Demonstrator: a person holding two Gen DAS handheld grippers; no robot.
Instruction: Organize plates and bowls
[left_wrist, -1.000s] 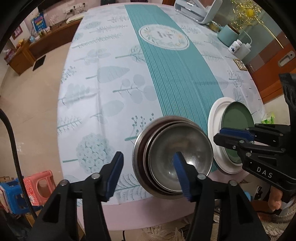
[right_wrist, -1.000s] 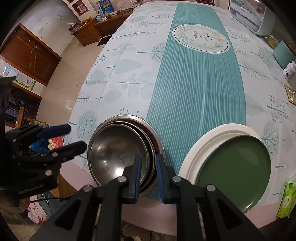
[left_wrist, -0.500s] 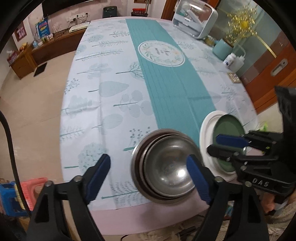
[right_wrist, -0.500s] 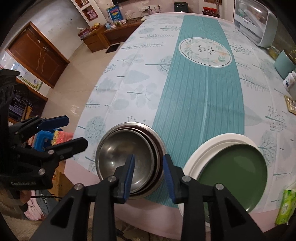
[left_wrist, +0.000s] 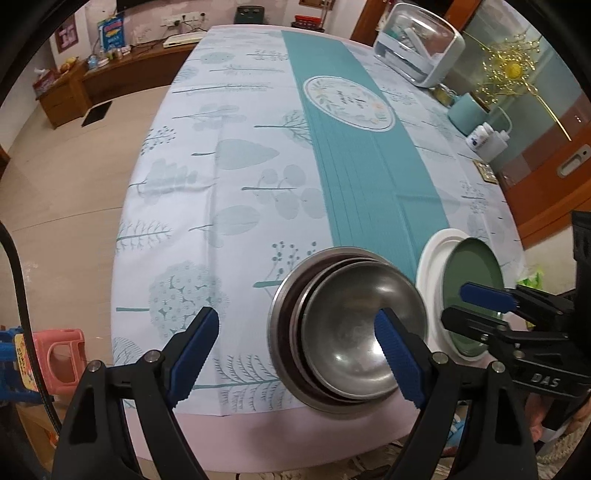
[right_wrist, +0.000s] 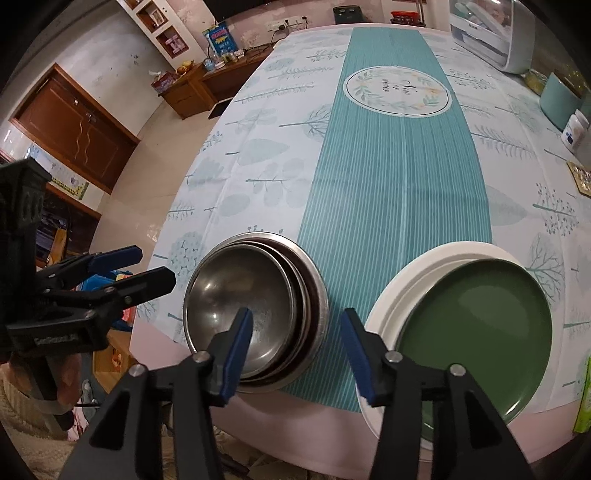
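Near edge of the table (left_wrist: 229, 177): a nested stack of round metal bowls (right_wrist: 255, 306), dull grey steel, the inner one faintly scuffed and reflective. How many bowls are in the stack is hard to count; at least three rims show, the lower ones mostly hidden by the top bowl. Just to the right, apart from the bowls, lies a flat matte green plate (right_wrist: 476, 332) on top of a larger white plate (right_wrist: 402, 284). The white plate shows only as a crescent of rim; its near part hangs over the table edge and is partly covered by the black arm of the right hand-held gripper (right_wrist: 295, 347).

Right hand-held gripper: jaws spread wide, holding nothing. Its left blue ribbed pad sits in front of the bowl stack, its right pad in front of the white plate rim; whether either touches cannot be told.

Left hand-held gripper (left_wrist: 295, 350): also spread wide, empty. Its right pad overlaps the inner bowl in view; contact cannot be told.

Tablecloth (left_wrist: 362, 177): smooth printed sheet, pale with leaf and tree shapes, teal striped band down the middle. Far objects on the table's right side are small and cut off at the frame edge.
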